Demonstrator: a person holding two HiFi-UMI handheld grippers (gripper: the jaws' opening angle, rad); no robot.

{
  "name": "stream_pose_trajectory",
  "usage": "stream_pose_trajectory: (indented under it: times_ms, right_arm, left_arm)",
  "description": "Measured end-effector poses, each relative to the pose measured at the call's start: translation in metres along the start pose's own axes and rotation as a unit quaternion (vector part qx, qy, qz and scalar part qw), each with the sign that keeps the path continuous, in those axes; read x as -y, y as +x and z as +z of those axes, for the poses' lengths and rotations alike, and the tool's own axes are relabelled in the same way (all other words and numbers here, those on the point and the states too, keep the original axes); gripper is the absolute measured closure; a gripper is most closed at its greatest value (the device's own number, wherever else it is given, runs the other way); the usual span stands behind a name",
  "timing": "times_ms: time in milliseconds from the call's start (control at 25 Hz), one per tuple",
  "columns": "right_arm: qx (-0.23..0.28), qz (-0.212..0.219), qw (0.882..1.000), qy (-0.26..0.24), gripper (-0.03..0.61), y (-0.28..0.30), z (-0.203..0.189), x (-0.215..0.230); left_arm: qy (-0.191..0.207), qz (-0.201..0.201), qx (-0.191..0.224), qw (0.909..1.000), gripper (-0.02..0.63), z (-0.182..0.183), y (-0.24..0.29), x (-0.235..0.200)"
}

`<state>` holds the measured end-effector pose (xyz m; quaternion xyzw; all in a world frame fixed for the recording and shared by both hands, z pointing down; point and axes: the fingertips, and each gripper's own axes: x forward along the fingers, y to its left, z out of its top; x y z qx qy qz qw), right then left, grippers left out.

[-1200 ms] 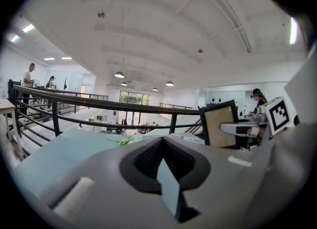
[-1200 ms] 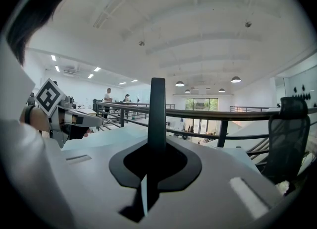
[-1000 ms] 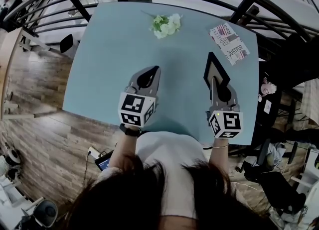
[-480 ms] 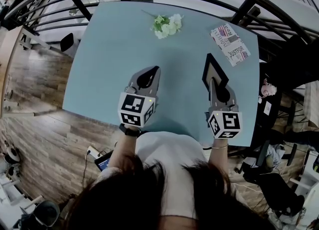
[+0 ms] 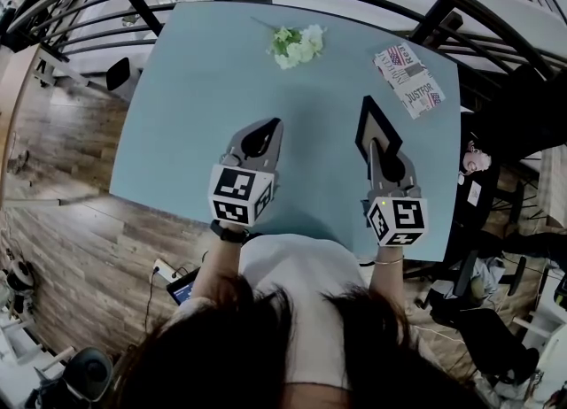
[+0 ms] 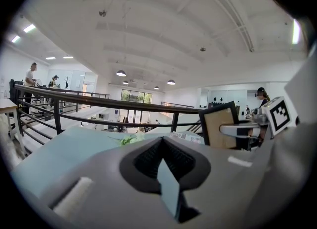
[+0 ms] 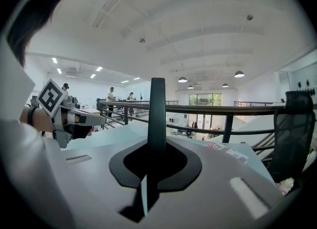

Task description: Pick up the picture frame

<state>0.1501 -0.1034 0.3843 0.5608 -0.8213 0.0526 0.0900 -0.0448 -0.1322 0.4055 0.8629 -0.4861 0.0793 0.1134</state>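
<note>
Picture frame (image 5: 376, 124) stands upright over the right part of the blue table (image 5: 204, 88), clamped by its near edge in my right claw (image 5: 380, 145). In the right gripper view its dark edge rises between the 2 jaws. My left claw (image 5: 276, 122) hovers well apart, jaws together on nothing.

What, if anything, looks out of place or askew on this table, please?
Nothing spilled or damaged. The black rectangular picture frame stands tilted over the light blue table, only because the right gripper's jaws clamp its edge. The printed booklet lies askew near the far right corner.
</note>
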Motion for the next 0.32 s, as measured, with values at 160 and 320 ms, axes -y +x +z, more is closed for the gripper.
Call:
stream_pose_trajectory:
  times_ms: [160,320]
  right_arm:
    - [-0.001,0.003,1.000,0.002,0.567,0.0017,0.0004,-0.0011]
    - [0.000,0.002,1.000,0.003,0.566,0.0050,0.0001,0.0008]
  left_arm:
    - [0.000,-0.001,-0.001,1.0000,0.557,-0.0010,0.0003,-0.0002]
    - [0.000,0.001,-0.001,1.0000,0.557,-0.0029,0.0027,-0.0024]
